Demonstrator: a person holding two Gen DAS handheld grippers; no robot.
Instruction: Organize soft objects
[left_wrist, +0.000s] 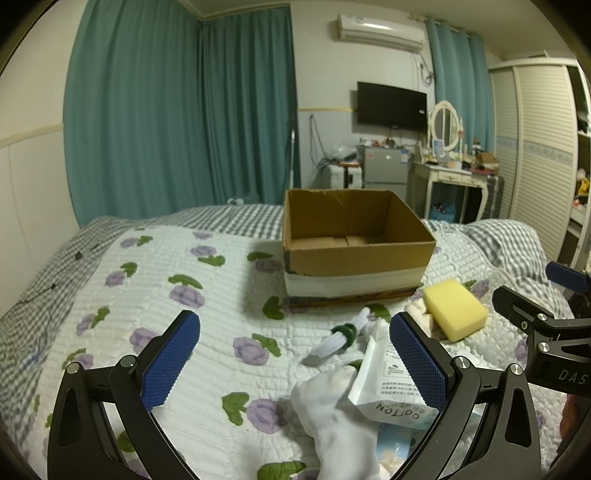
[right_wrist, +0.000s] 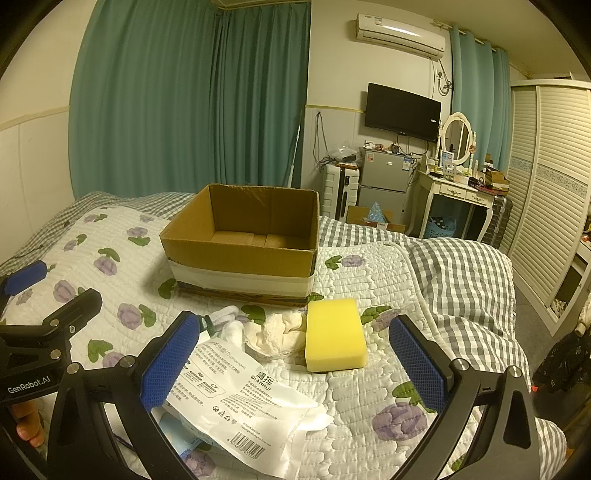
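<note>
Both our grippers, left (left_wrist: 294, 363) and right (right_wrist: 294, 363), hover spread apart and empty over the bed (right_wrist: 461, 280); we should pinch the sponge (right_wrist: 335, 334) gently mid-body, then lift it into the box (right_wrist: 240, 258).

"COTTON" is printed, upside down in the left wrist view, on the white cotton towel pack (left_wrist: 384, 384); "QIANHUI" and a barcode are seen on it in the right wrist view. "GenRobot.AI" is marked on the left gripper (right_wrist: 27, 384), "DAS" on the right gripper (left_wrist: 570, 376).

Both wrist views face the cardboard box (left_wrist: 354, 243) (shared) from nearby.
</note>
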